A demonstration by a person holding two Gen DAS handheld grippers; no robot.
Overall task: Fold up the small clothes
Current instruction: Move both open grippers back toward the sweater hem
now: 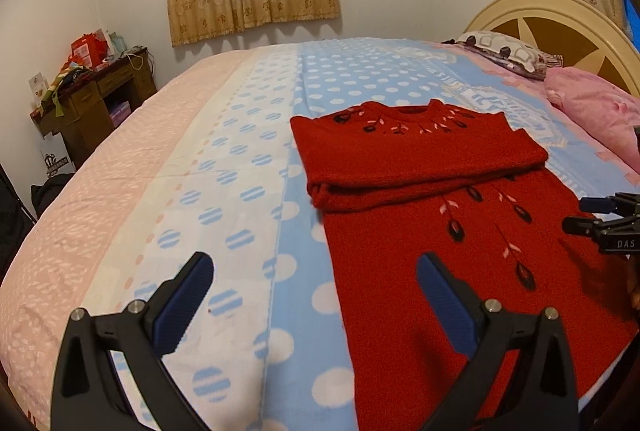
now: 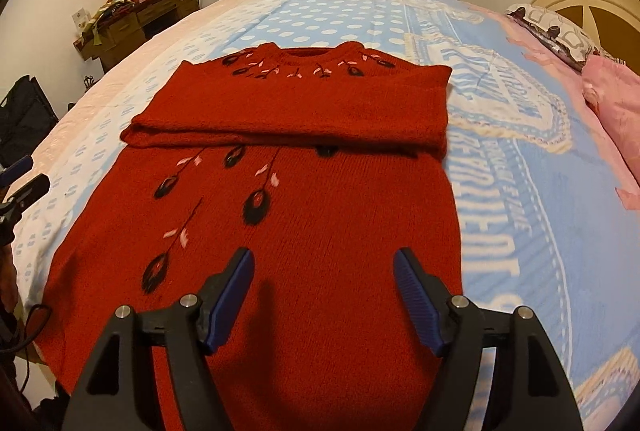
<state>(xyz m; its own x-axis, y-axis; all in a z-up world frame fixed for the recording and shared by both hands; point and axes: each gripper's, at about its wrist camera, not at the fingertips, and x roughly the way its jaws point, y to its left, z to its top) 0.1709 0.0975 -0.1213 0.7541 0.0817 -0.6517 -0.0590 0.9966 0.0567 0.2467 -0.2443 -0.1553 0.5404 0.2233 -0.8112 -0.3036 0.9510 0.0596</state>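
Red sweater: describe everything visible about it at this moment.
The red sweater is a knitted garment with a round neck and embroidered black-and-pink leaf sprigs at the collar and down the front. It lies flat, front up, on the blue polka-dot bedspread. Both sleeves are folded across the chest, forming a thick band. The hem end nearest the cameras is unfolded. The right gripper and left gripper are open, neither holding it.
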